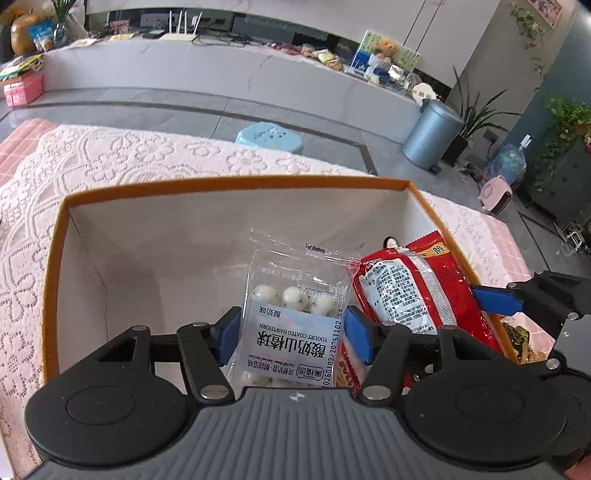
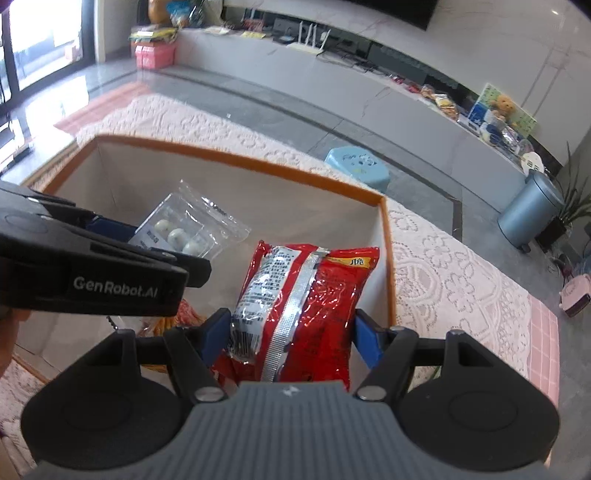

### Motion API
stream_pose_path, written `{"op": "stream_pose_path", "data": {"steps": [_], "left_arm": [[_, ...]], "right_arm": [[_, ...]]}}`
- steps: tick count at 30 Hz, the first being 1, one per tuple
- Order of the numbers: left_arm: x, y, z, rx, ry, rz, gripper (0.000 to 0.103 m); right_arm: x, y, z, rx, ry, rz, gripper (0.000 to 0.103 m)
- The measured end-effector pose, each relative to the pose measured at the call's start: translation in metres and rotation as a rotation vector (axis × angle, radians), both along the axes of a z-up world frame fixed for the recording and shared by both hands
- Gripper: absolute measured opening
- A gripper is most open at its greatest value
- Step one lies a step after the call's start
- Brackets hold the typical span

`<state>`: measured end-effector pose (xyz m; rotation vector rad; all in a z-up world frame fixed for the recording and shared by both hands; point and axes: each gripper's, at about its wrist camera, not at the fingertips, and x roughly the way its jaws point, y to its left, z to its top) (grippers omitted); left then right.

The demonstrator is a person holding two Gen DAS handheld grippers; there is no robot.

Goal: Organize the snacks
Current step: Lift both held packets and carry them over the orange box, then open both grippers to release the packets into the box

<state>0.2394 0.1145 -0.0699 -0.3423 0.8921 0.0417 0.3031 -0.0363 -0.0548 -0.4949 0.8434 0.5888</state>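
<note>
Clear hawthorn pack [image 1: 291, 321] clamped between left fingers [image 1: 229, 336], red bag [image 2: 299, 314] between right fingers [image 2: 364, 339]; both lengthwise, over orange-rimmed box [image 1: 236, 181].

Home living room, long white TV console [image 1: 207, 74] at twelve o'clock, router [image 1: 181, 35], teddy bear [image 1: 386, 48], potted plants [image 1: 476, 118] at two o'clock, lace-covered table [image 1: 129, 155]
</note>
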Motion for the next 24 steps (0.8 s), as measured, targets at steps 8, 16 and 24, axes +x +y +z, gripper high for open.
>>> {"op": "stream_pose_path", "data": {"steps": [8,16,24], "left_arm": [[0.004,0.004,-0.011,-0.017,0.042,-0.002,0.071],[0.004,0.000,-0.010,0.002,0.023,-0.021,0.074],[-0.009,0.001,0.003,-0.018,-0.086,-0.010,0.083]], "right_arm": [[0.012,0.006,-0.015,-0.071,0.035,0.005,0.068],[0.014,0.008,-0.021,-0.095,0.050,-0.005,0.070],[0.004,0.010,-0.014,-0.112,-0.006,0.020,0.081]]}}
